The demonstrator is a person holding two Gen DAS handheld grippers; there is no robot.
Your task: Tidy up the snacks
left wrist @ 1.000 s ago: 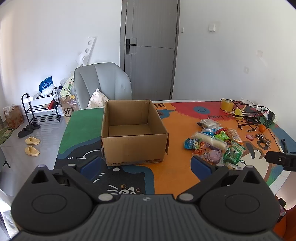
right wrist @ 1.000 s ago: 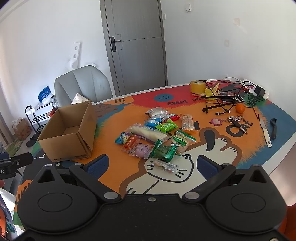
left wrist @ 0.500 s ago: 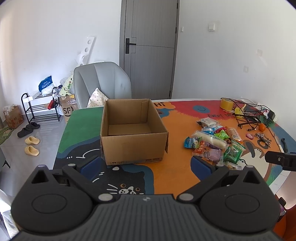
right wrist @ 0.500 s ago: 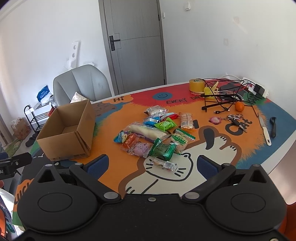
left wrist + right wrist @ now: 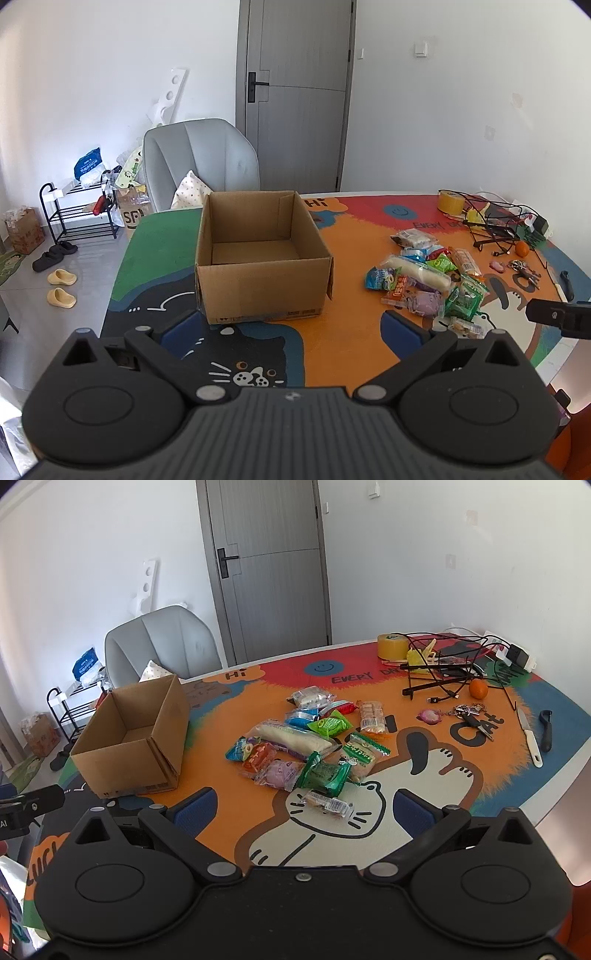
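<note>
1. The table mat (image 5: 461,775), a bright cartoon-cat print, covers the tabletop. Its readable lettering is "Hi" at 12 o'clock from the box, "EVERY DA…" running under the cables, and "CAT" beside the keys.
2. The cardboard box (image 5: 258,266) stands open and empty at about 9 o'clock from the snack pile. With nothing in it, the task looks barely begun. A small printed strip runs along its lower front edge, too fine to read.
3. The snack pile (image 5: 310,742) lies loose on the orange part of the mat, well apart from the box. All of it is left to sort. It includes a long pale bread roll pack (image 5: 291,736), a dark green packet (image 5: 325,775) and a clear-wrapped bar (image 5: 327,802) nearest the right gripper. The packet print is too small to read.
4. The left gripper (image 5: 288,326) hangs at 6 o'clock from the box, fingers spread wide and holding nothing.
5. The right gripper (image 5: 306,808) hovers at 6 o'clock from the pile, fingers likewise spread and empty.
6. The orange (image 5: 478,689), keys (image 5: 469,712) and knife (image 5: 530,734) at 3 o'clock are not packaged snacks, I judge.
</note>
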